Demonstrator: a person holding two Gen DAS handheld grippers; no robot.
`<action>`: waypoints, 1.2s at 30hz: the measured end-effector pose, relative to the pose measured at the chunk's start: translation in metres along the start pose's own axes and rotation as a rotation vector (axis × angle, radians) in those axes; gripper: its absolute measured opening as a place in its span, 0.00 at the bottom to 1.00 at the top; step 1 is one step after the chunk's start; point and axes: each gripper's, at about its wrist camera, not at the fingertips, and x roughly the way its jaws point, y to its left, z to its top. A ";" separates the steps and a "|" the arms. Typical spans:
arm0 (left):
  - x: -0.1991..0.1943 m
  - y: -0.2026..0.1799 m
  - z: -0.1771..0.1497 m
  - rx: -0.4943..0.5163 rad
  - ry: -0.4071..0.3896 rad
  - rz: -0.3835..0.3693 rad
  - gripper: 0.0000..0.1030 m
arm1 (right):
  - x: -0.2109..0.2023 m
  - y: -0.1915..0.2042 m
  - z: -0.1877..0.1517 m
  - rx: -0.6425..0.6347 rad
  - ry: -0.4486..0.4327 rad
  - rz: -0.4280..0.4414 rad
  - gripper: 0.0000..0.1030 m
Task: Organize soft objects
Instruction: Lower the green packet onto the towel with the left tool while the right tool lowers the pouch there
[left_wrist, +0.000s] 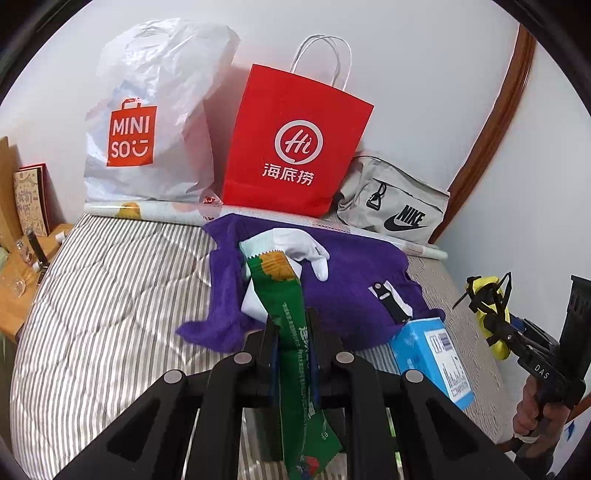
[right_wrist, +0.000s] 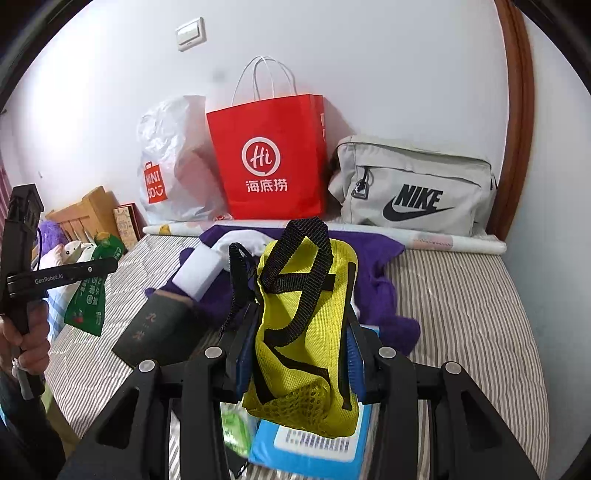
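Left gripper (left_wrist: 291, 328): its jaws are closed on the green packet (left_wrist: 284, 295), which stands between the fingers and hangs down behind them.
Green packet print: small and hard to read.
Right gripper (right_wrist: 301, 343): it clamps the yellow mesh bag (right_wrist: 306, 332) with black straps, lifted above the bed (right_wrist: 461, 306).
Ahead of both grippers: a purple cloth (left_wrist: 354, 280) lies on the bed; a white glove (left_wrist: 303, 247) rests on it, partly behind the packet.
Blue box (left_wrist: 432, 354): right of the left gripper; in the right view the bag hides most of it.
Far ahead, by the wall: a Miniso bag (left_wrist: 147, 125), a red paper bag (left_wrist: 295, 147), a grey Nike bag (right_wrist: 413, 188).
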 end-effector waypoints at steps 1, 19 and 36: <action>0.003 0.001 0.002 -0.001 0.001 -0.001 0.12 | 0.003 -0.001 0.003 0.000 0.000 -0.001 0.40; 0.058 0.005 0.037 -0.004 0.071 -0.016 0.12 | 0.055 -0.017 0.023 -0.005 0.029 -0.004 0.40; 0.120 -0.018 0.070 0.021 0.146 -0.059 0.12 | 0.116 -0.035 0.035 -0.034 0.108 0.030 0.41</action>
